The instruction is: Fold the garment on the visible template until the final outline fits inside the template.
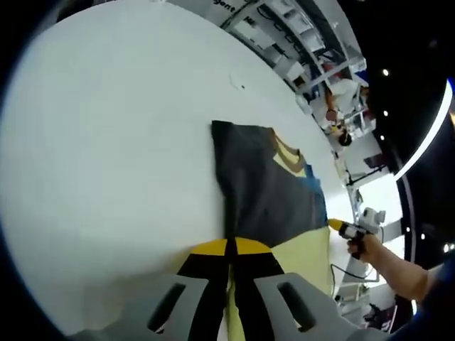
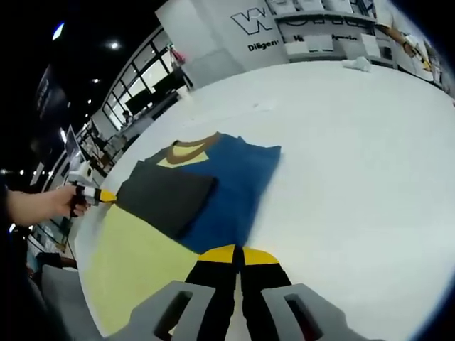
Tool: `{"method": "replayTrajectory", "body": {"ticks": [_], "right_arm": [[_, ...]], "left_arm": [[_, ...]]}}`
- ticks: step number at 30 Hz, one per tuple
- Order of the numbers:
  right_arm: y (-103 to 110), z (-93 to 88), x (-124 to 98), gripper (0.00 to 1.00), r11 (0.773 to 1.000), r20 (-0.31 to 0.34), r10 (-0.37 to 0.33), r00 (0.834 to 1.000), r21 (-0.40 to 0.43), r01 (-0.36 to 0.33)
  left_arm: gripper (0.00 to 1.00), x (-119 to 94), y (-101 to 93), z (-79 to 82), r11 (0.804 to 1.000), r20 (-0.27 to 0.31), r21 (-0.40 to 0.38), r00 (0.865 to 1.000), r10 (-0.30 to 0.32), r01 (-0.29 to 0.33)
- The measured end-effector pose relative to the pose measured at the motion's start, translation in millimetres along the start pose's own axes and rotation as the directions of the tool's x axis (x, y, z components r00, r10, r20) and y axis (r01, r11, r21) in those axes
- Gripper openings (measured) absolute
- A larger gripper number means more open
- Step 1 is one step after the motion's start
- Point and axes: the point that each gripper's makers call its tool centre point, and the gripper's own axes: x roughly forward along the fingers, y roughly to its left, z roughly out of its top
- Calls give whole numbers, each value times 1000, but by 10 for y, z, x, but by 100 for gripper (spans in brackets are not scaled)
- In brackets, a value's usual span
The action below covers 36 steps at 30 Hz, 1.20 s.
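The garment (image 2: 227,185) lies flat on the white table: a blue shirt with a yellow, brown-trimmed collar (image 2: 186,148) and a dark grey part (image 2: 167,195) folded over it. It rests partly on the pale yellow template (image 2: 135,263). My right gripper (image 2: 238,253) has its jaws together at the blue near edge. My left gripper (image 2: 106,195) touches the grey fold's corner. In the left gripper view, my left gripper (image 1: 231,246) is shut at the near edge of the dark grey garment (image 1: 263,185). There the right gripper (image 1: 334,225) meets the garment's far side above the template (image 1: 298,263).
The white table (image 2: 355,142) spreads wide around the garment, with its edge near the template's left side. A person's hand (image 2: 50,202) and forearm (image 1: 391,263) hold the grippers. Shelves and a lettered wall (image 2: 284,35) stand at the back, and people (image 1: 341,99) are beyond the table.
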Motion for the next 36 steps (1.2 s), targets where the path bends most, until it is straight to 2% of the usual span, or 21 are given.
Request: {"method": "replayTrajectory", "body": {"ticks": [4,13,16,19,26,27,30,31,35,36], "right_arm": [[3,-29,-41,0,1000,-26,-3,1000,16,3],[-48,-194,-247,0,999,-41,-27,999,23,28],[-20,-268,-328,0,999,-36,-26,999,32,27],[35,-365,-381,0,1000,-43,-18,999,25,19],[171,-623,-558,5,999,-56,31,998,-10,-31],[190,-660,-580,5,999,-60,37,997,-20,-39],[311,-787,-667,7,996,-55,80,995,-41,-83],[344,-831,-690,7,994,-60,95,994,-44,-98],[440,-1042,-833,8,982,-114,135,984,-121,-149],[428,-1111,-876,8,976,-144,136,980,-152,-157]], "left_arm": [[5,-8,-14,-45,1000,-19,-26,1000,-14,14],[7,-130,39,-95,999,-8,-32,1000,11,-11],[7,-187,37,-157,1000,-19,-18,1000,20,-20],[9,-287,-5,-303,1000,-32,5,999,12,-12],[14,-507,-149,-782,999,-93,35,995,-25,28],[14,-535,-108,-780,999,-99,41,995,-29,33],[15,-614,-155,-1007,997,-138,43,989,-59,66],[15,-635,-131,-1029,996,-147,54,987,-65,73],[16,-725,-167,-1308,993,-194,82,978,-72,89],[16,-740,-167,-1357,992,-200,87,977,-69,88]]}}
